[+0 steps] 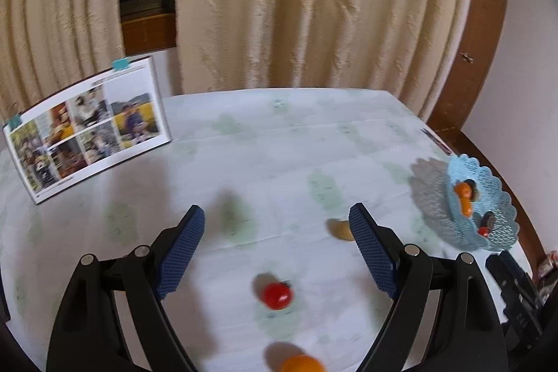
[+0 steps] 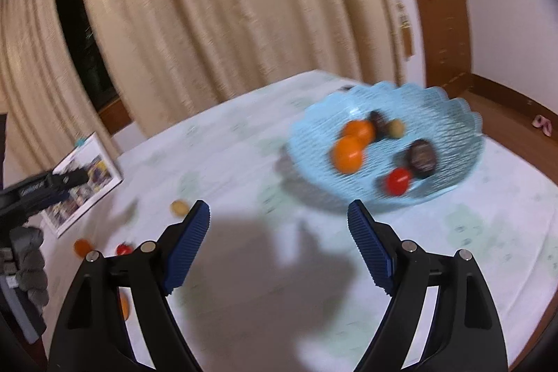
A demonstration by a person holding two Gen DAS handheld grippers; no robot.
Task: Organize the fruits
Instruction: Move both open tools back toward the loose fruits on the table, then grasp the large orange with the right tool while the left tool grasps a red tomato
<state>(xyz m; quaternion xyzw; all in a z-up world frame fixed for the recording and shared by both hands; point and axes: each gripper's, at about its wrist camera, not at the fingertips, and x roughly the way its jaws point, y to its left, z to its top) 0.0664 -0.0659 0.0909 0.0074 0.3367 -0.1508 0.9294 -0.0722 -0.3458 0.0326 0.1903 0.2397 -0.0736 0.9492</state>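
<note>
Blue rubbery pads line both sets of tongs, and both sets stand wide apart with nothing between them.

The left gripper (image 1: 275, 225) hangs over the white tablecloth (image 1: 279, 142). A little red tomato (image 1: 277, 295) lies on the cloth below the gap between its pads, nearer to the camera than the tips. An orange fruit (image 1: 301, 365) lies closer still, at the bottom edge of the left view. A small tan fruit (image 1: 340, 229) sits just beside the right-hand pad, partly hidden behind it.

The right gripper (image 2: 279, 215) is held over bare cloth, pads not touching anything. The light blue basket (image 2: 450, 114) sits past its tips and a bit to the right. Inside it are two oranges (image 2: 348, 154), a red tomato (image 2: 397, 181), two dark brown fruits (image 2: 421, 156) and one small tan one (image 2: 396, 128). This view is blurry, so I cannot tell what the dark ones are.

There is lots of open cloth in the middle of the table between the loose fruits and the basket. The basket stands near the right edge of the table. A photo book (image 1: 87, 128) stands propped up near the far left edge, well apart from the fruits. Cream curtains (image 1: 314, 6) hang behind the far edge. A brown wooden frame (image 1: 488, 23) runs along the wall on the right side.
</note>
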